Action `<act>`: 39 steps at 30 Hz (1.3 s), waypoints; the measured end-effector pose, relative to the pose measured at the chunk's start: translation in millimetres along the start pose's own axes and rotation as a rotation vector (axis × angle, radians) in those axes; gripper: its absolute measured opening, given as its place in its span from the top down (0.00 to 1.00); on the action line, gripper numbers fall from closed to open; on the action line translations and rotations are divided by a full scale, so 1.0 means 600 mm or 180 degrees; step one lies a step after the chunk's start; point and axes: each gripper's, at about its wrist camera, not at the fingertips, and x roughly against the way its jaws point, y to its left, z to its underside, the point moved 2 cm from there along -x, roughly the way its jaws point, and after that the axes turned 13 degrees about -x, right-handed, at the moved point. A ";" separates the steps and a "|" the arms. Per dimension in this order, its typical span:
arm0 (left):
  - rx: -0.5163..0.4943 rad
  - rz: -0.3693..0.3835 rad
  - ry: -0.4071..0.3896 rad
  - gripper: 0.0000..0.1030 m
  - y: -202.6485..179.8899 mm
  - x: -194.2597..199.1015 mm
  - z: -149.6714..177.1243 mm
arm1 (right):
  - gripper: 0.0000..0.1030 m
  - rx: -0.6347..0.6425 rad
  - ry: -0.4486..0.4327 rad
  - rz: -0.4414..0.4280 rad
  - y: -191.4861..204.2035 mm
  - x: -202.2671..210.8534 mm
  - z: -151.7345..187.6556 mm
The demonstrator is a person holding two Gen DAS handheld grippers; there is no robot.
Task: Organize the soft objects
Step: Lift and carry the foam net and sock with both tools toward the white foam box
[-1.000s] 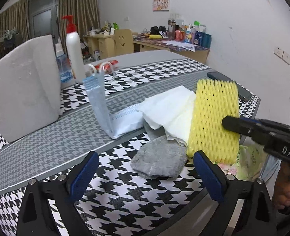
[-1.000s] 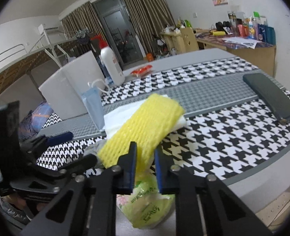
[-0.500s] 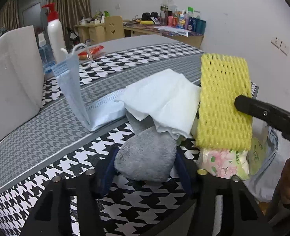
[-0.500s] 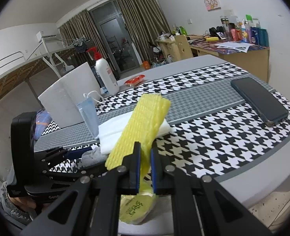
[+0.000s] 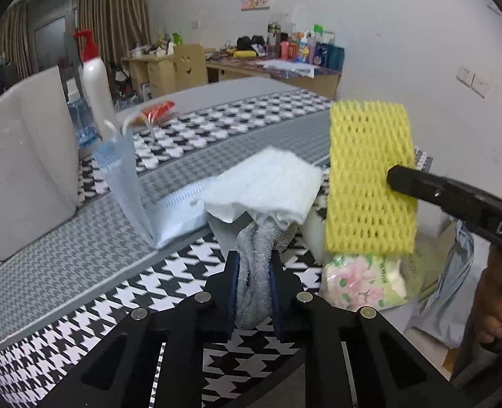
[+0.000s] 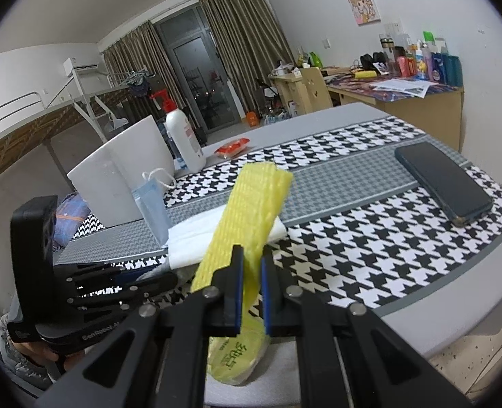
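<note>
My left gripper (image 5: 253, 265) is shut on a grey sock (image 5: 256, 255) at the table's near edge. A white folded cloth (image 5: 268, 187) lies over the sock's far end, and a blue face mask (image 5: 128, 183) stands bent beside it. My right gripper (image 6: 251, 272) is shut on a yellow foam net sleeve (image 6: 254, 210) and holds it upright above the table edge; the sleeve also shows in the left wrist view (image 5: 370, 176). A flowered tissue pack (image 5: 363, 278) sits under the sleeve.
A white foam block (image 5: 26, 156) stands at the left with a white pump bottle (image 5: 94, 78) behind it. A dark phone (image 6: 441, 180) lies at the right of the houndstooth table cover (image 6: 353, 248). A red snack packet (image 6: 232, 146) lies farther back.
My left gripper moved forward and closed on the grey sock. My right gripper kept hold of the yellow sleeve, which has tilted more upright.
</note>
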 end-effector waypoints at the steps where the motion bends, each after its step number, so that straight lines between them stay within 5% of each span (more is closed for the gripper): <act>1: -0.0001 -0.0016 -0.0030 0.83 0.002 0.006 -0.004 | 0.89 0.0011 -0.0018 -0.0007 0.003 0.002 -0.002; 19: 0.0085 0.0001 -0.0492 0.83 0.010 0.116 -0.018 | 0.90 0.0138 -0.0275 -0.0069 0.035 0.036 -0.024; 39: 0.0139 -0.0268 -0.0756 0.83 0.040 0.165 -0.041 | 0.90 0.0341 -0.0368 -0.0096 0.083 0.047 -0.032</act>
